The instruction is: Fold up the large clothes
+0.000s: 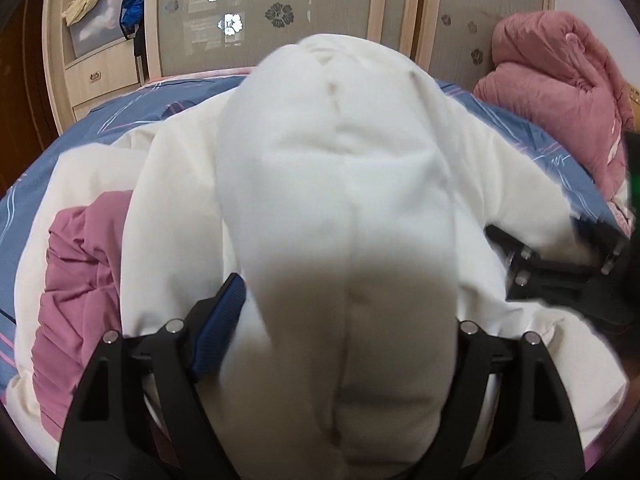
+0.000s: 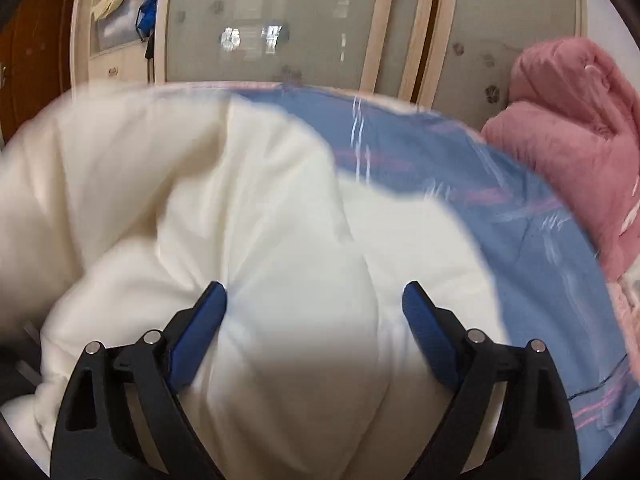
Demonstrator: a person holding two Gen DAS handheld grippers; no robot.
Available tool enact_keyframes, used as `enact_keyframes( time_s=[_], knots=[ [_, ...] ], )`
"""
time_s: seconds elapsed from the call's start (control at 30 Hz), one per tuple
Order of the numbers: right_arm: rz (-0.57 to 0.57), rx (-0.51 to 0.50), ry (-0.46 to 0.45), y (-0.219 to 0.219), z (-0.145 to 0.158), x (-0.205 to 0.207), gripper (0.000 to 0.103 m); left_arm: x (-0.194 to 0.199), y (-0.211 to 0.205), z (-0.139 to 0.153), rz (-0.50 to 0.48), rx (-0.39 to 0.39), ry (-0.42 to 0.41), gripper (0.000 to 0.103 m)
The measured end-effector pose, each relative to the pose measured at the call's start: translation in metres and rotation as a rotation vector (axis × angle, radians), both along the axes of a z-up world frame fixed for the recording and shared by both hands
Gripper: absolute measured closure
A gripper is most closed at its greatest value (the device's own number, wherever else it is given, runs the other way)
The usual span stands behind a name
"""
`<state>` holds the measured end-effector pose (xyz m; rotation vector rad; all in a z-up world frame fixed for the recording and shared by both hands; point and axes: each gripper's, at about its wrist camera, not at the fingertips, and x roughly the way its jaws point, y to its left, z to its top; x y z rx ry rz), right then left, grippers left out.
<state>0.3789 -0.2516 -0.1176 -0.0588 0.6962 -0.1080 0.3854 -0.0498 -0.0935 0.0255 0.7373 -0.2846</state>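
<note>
White padded garment (image 1: 340, 208) bunched between wide-spread fingers of left hand-held gripper (image 1: 344, 304), grip unclear.

White quilt (image 1: 340, 200) w/ mauve lining, blue bedsheet (image 2: 460, 168) w/ pink stripes, pink duvet (image 1: 560, 80), blue-padded jaws

Garment (image 2: 248, 208) on bed (image 2: 460, 168)

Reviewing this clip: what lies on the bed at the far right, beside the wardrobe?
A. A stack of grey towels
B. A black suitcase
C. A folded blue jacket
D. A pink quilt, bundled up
D: a bundled pink quilt sits on the blue bedsheet at the far right in both views, apart from the white garment.
</note>
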Motion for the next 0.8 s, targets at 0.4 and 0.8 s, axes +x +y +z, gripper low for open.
enact_keyframes(
  time_s=[0.4, 0.8],
  knots=[
    [-0.073, 0.062, -0.134, -0.019, 0.01, -0.026, 0.001, -0.034, 0.025, 0.022, 0.041, -0.133, -0.165, 0.021],
    [-0.072, 0.427, -0.369, -0.061, 0.05, -0.215, 0.001, -0.196, 0.074, 0.076, 0.157, 0.047, -0.314, 0.002]
  ],
)
